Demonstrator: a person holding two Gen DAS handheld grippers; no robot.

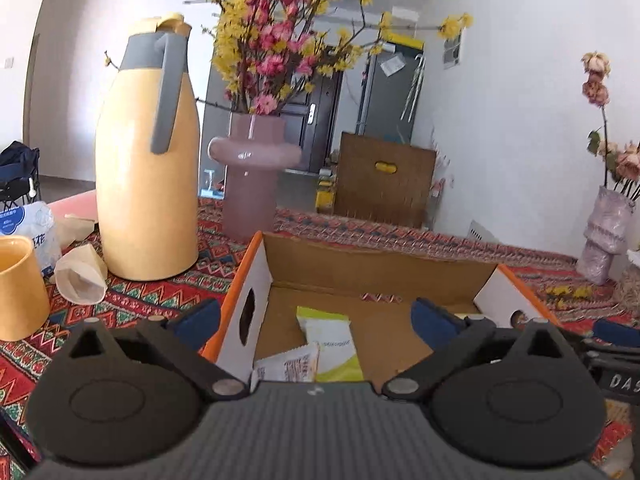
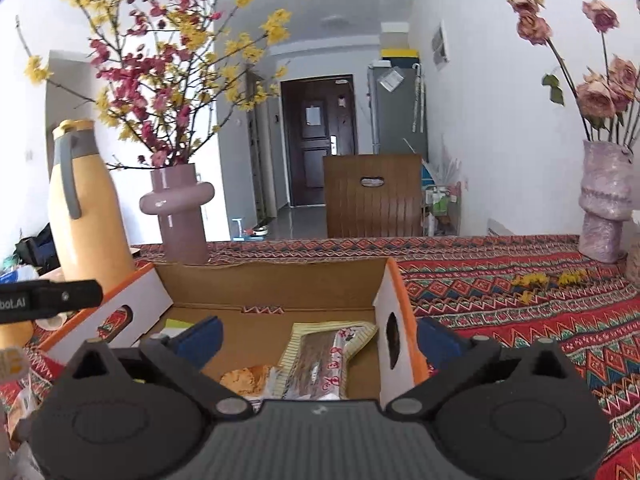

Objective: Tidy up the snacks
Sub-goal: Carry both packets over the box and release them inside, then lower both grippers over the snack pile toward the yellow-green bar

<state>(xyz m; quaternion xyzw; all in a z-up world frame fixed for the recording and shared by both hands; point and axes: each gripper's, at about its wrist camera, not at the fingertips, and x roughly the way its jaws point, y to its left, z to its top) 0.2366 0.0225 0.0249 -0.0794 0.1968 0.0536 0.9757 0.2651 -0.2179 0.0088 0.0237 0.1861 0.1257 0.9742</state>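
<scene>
Both grippers, left gripper [image 1: 316, 320] and right gripper [image 2: 318, 342], stand spread and empty over the cardboard box [image 2: 272, 284]. Snack packets [image 2: 320, 356] lie inside, at six o'clock. Judged step: drop finished; next, fetch another snack from the tabletop [image 2: 520, 300].

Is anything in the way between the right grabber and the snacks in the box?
Partly. The right gripper is open and straddles the cardboard box's right end wall, with one finger outside it. Nothing blocks the inside finger from the striped snack packet and the orange snack packet lying below.
</scene>
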